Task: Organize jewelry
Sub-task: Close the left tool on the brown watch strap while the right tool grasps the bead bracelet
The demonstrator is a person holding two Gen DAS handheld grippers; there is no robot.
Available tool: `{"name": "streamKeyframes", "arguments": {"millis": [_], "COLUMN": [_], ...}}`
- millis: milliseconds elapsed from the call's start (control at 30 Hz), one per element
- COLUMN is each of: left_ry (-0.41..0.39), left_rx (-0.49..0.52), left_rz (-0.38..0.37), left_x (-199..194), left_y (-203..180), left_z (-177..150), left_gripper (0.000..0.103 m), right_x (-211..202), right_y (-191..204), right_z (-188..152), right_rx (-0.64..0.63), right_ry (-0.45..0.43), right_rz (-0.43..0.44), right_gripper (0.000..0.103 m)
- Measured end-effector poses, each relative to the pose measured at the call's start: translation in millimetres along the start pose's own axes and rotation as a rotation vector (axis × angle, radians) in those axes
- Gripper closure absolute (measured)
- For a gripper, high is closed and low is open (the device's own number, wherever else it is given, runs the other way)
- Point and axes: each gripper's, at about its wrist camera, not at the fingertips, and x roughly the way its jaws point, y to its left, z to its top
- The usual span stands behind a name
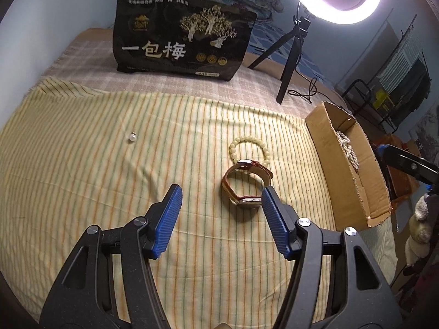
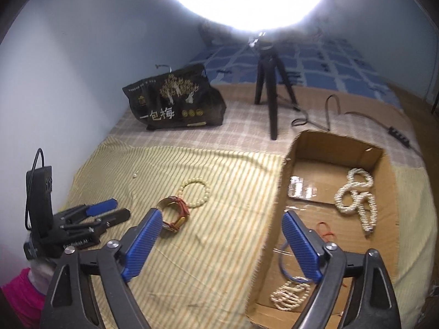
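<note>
On the striped cloth (image 1: 109, 192), just left of the cardboard box (image 1: 329, 148), three pieces of jewelry wait to be put away: a red-strapped watch (image 1: 244, 186), a pale bead bracelet (image 1: 248, 148) touching it on the far side, and a single pearl (image 1: 132, 137) well apart, farther from the box. The box sits open-topped at the cloth's edge, seemingly as the collecting place, since a pearl strand (image 2: 356, 194), a second beaded piece (image 2: 288, 296), a blue ring (image 2: 285, 263) and a red cord (image 2: 325, 230) already lie inside it.

The left gripper (image 1: 221, 196) hangs above the cloth with its jaws apart and nothing between them; its right pad stands just beside the watch, which suggests the watch is the next pick. The right gripper (image 2: 219, 219) straddles the box's near wall, jaws spread and empty, one finger over the cloth and the other over the box interior, likely free after a drop.
</note>
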Motion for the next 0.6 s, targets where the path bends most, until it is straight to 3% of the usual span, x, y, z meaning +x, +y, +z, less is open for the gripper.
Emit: {"name": "streamKeyframes", "arguments": {"millis": [233,600], "left_ry": [0.042,0.107], "left_rx": [-0.022,-0.07], "left_rz": [-0.037,-0.064], "left_x": [19,48], "left_y": [-2,3], "left_z": [5,7], "left_gripper": [0.058,0.064], "right_x": [39,99], "right_y": [5,17], "right_z": [13,24], "right_rx": [0.066,0.102], "right_ry": [0.086,0.196], "right_rz": [0.056,0.057], "right_gripper": [0.032,0.058]}}
